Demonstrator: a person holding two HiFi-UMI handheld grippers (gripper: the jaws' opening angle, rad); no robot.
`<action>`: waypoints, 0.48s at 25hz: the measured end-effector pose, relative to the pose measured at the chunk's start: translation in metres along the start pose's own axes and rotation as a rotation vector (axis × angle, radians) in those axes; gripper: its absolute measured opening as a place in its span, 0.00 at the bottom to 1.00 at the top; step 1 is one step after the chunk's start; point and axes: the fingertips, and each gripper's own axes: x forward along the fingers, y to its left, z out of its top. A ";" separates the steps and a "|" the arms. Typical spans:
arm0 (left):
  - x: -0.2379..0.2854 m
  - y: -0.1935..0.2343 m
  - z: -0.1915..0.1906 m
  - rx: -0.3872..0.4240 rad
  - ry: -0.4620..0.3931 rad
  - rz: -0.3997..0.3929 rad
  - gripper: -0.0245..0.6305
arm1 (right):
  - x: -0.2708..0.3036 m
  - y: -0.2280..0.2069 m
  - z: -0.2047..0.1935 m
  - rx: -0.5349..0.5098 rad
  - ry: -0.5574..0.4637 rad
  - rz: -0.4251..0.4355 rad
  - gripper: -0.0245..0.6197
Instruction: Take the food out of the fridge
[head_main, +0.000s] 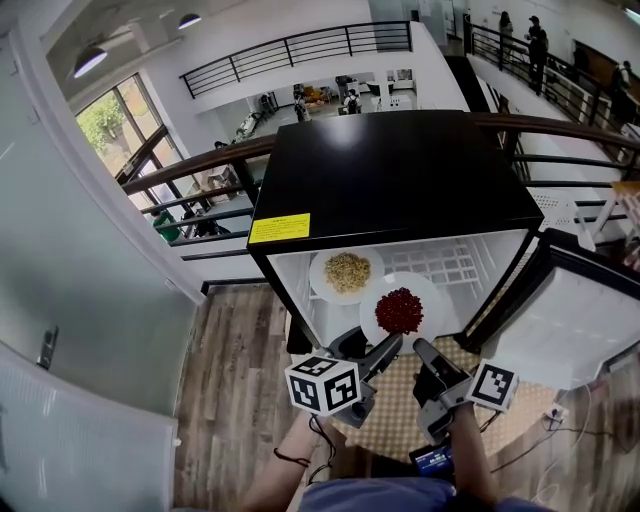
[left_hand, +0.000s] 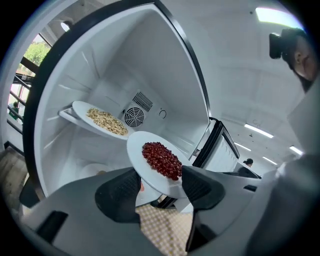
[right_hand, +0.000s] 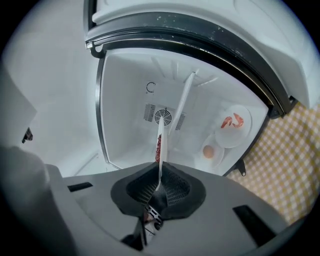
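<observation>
A small fridge (head_main: 390, 170) with a black top stands open in front of me. A white plate of red beans (head_main: 402, 310) hangs at its mouth, its rim pinched in my right gripper (head_main: 425, 352). In the right gripper view that plate (right_hand: 158, 145) shows edge-on, rising out of the shut right gripper (right_hand: 159, 187). My left gripper (head_main: 372, 348) is just below the plate's near left edge. Its jaws stand wide apart in the left gripper view (left_hand: 160, 192), with the bean plate (left_hand: 161, 159) above them. A plate of pale food (head_main: 346, 272) (left_hand: 105, 121) rests on the shelf behind.
The fridge door (head_main: 570, 320) hangs open at the right. A checked cloth (head_main: 400, 400) covers the floor below the fridge, on wood planks. Inside the fridge sit a plate of shrimp (right_hand: 234, 122) and a plate with an egg-like item (right_hand: 209, 151). A railing runs behind.
</observation>
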 end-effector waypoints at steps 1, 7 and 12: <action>-0.005 -0.001 -0.003 0.002 0.002 0.003 0.43 | -0.002 0.002 -0.005 0.002 0.004 0.002 0.08; -0.038 -0.005 -0.014 0.039 0.007 0.018 0.43 | -0.010 0.008 -0.036 0.015 0.022 0.012 0.08; -0.071 -0.009 -0.026 0.053 0.008 0.032 0.43 | -0.016 0.018 -0.066 0.011 0.032 0.015 0.08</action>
